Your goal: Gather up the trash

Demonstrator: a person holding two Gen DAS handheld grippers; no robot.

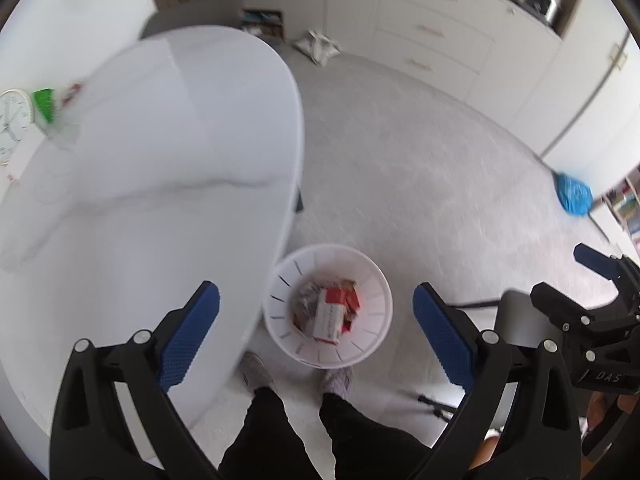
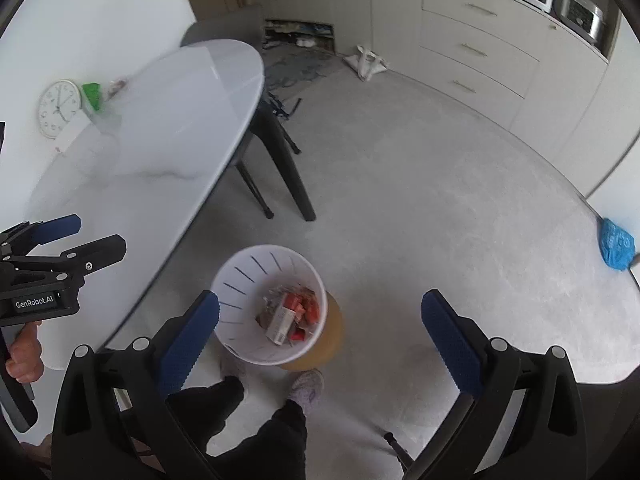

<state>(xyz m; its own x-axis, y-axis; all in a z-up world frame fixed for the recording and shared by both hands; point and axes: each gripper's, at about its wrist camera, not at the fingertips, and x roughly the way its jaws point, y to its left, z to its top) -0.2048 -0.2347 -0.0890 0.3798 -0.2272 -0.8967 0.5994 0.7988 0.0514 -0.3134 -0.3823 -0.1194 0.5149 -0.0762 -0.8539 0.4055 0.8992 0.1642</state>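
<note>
i have both grippers held above the floor, looking down. my left gripper (image 1: 316, 316) has its jaws wide apart with nothing between them, and my right gripper (image 2: 320, 320) is the same, jaws spread and empty. in the right wrist view the left gripper shows at the left edge, gripped by a hand (image 2: 24, 356); in the left wrist view the right gripper shows at the right edge.

the white bin (image 1: 372, 280) stands on the grey floor (image 1: 420, 168) just beside the edge of the white table (image 1: 160, 160), close in front of the person's shoes (image 1: 338, 380). inside it lies the trash (image 1: 330, 312): a white carton over red packets and some crumpled wrappers. from the right wrist view the bin (image 2: 240, 280) seems to sit against something tan or brown at its far side; i cannot tell what it is.

on the far end of the table lie a green item (image 2: 92, 96) and a small reddish piece (image 2: 118, 87), near a wall clock (image 2: 59, 109). a blue bag (image 2: 616, 244) lies on the floor well apart from the bin, and a white bag (image 2: 368, 62) lies near the drawers (image 2: 476, 52)
</note>
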